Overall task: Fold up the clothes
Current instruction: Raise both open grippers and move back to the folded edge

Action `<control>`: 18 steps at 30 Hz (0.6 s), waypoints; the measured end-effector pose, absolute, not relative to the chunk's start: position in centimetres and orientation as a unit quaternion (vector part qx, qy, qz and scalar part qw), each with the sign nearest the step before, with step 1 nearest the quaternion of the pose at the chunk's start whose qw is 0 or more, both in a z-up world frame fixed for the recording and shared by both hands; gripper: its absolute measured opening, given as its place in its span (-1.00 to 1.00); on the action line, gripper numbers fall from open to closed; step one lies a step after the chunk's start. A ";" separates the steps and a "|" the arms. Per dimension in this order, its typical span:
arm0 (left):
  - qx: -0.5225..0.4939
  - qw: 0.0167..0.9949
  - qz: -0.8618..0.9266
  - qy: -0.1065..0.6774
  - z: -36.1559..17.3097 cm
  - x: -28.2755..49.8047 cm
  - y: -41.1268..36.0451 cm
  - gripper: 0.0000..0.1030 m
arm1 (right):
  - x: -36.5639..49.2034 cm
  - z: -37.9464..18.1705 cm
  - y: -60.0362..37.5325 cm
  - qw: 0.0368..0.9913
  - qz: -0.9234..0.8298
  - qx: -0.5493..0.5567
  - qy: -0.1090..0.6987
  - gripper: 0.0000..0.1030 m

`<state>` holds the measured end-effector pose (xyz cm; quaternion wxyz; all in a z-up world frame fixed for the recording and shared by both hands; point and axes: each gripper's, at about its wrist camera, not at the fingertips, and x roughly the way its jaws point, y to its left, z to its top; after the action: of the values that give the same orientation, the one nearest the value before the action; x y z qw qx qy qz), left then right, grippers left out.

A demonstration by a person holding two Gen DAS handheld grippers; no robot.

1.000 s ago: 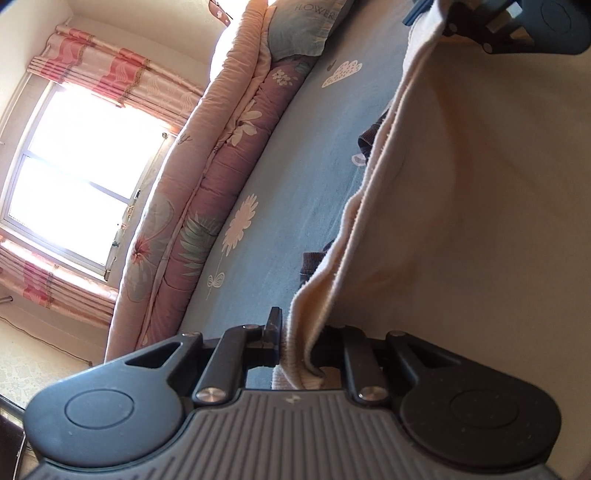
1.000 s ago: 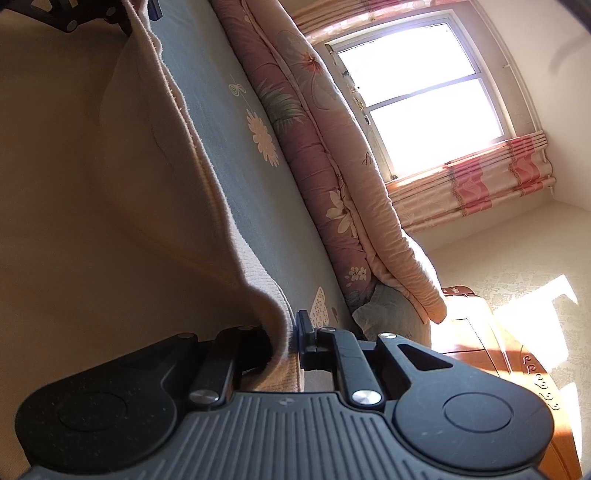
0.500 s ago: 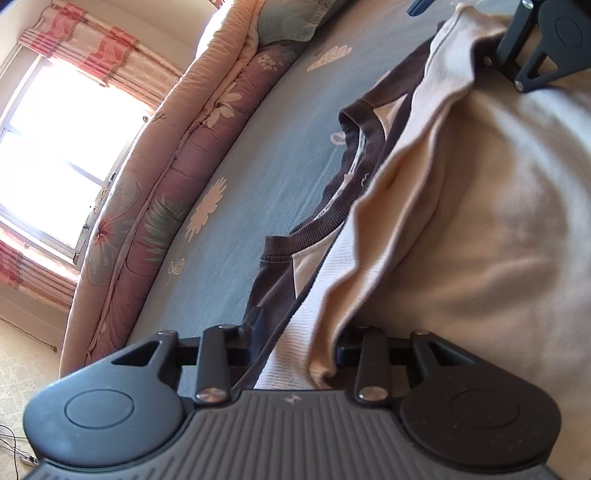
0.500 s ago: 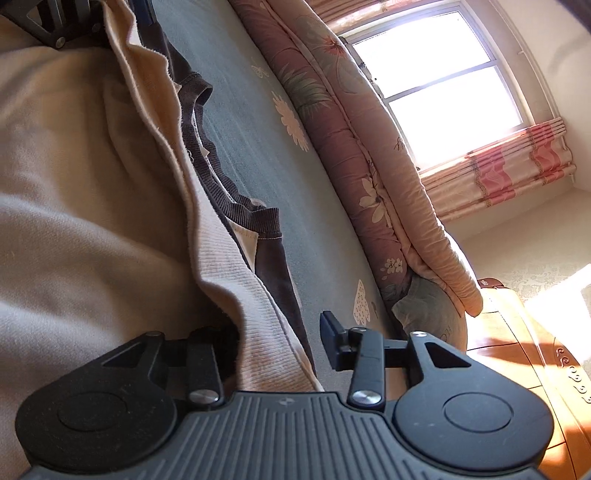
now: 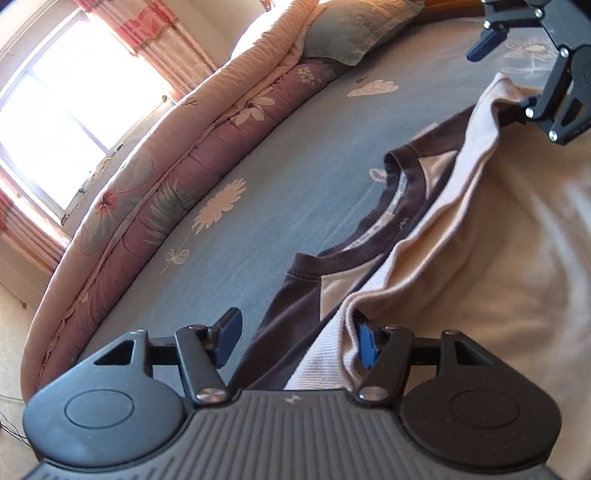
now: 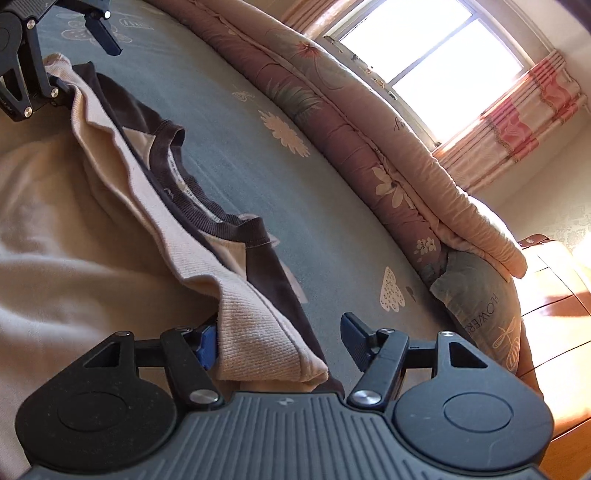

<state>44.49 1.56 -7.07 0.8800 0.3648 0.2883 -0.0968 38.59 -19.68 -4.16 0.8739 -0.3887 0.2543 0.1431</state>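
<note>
right now the left hand-held gripper (image 5: 297, 341) stands wide, its jaws spread with the ribbed cream hem (image 5: 325, 354) of the sweatshirt (image 5: 491, 266) lying loose between them, one blue pad tucked under the cloth edge. same story on the right hand-held gripper (image 6: 280, 339): jaws well apart, the other hem corner (image 6: 258, 339) draped between them and clamped by nothing. out from there, the cream body of the sweatshirt is doubled over on the blue bedsheet (image 5: 229, 229), hem edge lying up near the dark brown collar (image 5: 391, 206) and shoulders, which peek out just past it. beyond that sit the rolled floral quilt (image 5: 192, 155), a pillow (image 5: 354, 33) and the bright window (image 5: 62, 110).

risks, as i judge them: that pad under the left edge could snag as the tool pulls away and drag the hem off its line, undoing the fold. the top layer is rippled and bunched along the edge, so creases may set in if it is pressed as is. and the hem sits short of the collar and a bit wavy, so any further fold could come out crooked.
</note>
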 end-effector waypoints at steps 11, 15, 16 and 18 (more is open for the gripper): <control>0.276 0.912 -0.088 0.291 -4.4 47.3 4.7 0.26 | 44.1 -0.9 -22.7 0.916 0.149 -0.258 0.267 0.41; 0.183 0.932 -0.086 0.301 -1.2 47.6 8.3 0.25 | 43.6 0.2 -24.3 0.923 0.157 -0.219 0.275 0.49; 0.163 0.936 -0.078 0.303 -0.6 47.7 9.2 0.23 | 43.1 0.4 -24.7 0.923 0.159 -0.216 0.278 0.49; 0.130 0.939 -0.085 0.306 -0.1 47.0 10.4 0.21 | 42.2 0.5 -25.1 0.922 0.163 -0.206 0.284 0.49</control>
<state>46.98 10.38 -0.11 0.9391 0.1303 0.3064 -0.0848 42.21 -25.09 0.45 0.9224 -0.2056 0.2835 0.1630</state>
